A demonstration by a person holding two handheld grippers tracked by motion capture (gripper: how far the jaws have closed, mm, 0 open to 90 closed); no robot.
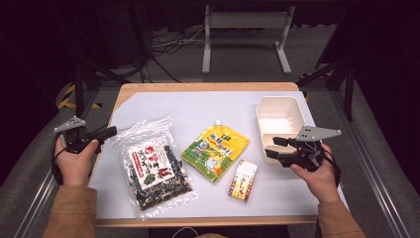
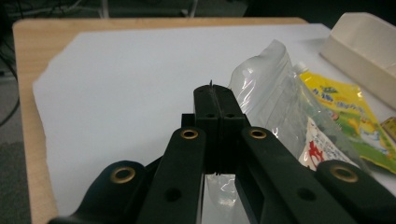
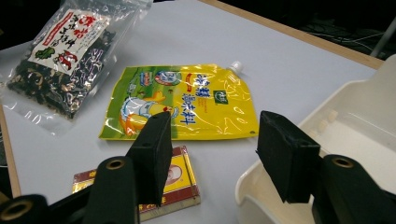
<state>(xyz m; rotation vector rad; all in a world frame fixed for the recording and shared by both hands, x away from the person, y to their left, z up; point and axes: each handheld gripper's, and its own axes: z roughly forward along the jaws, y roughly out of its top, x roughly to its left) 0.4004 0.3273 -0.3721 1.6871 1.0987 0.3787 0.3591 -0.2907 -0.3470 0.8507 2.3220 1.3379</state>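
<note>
— Where are the two grippers?

— The left gripper (image 1: 110, 132) sits at the left edge of the desk (image 1: 148, 89), its tips just touching the upper left corner of the clear bag of dried seaweed mix (image 1: 153, 166). In the left gripper view its jaws are pressed flat together with nothing visibly caught between them; the bag's clear plastic lies just beside and under them.

— And the right one?

— The right gripper (image 1: 273, 147) hovers by the right edge, at the near left corner of the cream plastic container (image 1: 280, 119). Its jaws are spread wide and hold nothing. In the right gripper view one pad hangs over the container's rim, the other over the small red and yellow box (image 3: 184, 179).

— How do the things lie?

— All on the white sheet (image 1: 198, 106) covering the desk. The seaweed bag lies toward the left, the yellow spouted pouch (image 1: 216, 151) in the middle with its cap pointing to the far edge, the small box just near and right of the pouch, and the open container toward the right edge.
</note>
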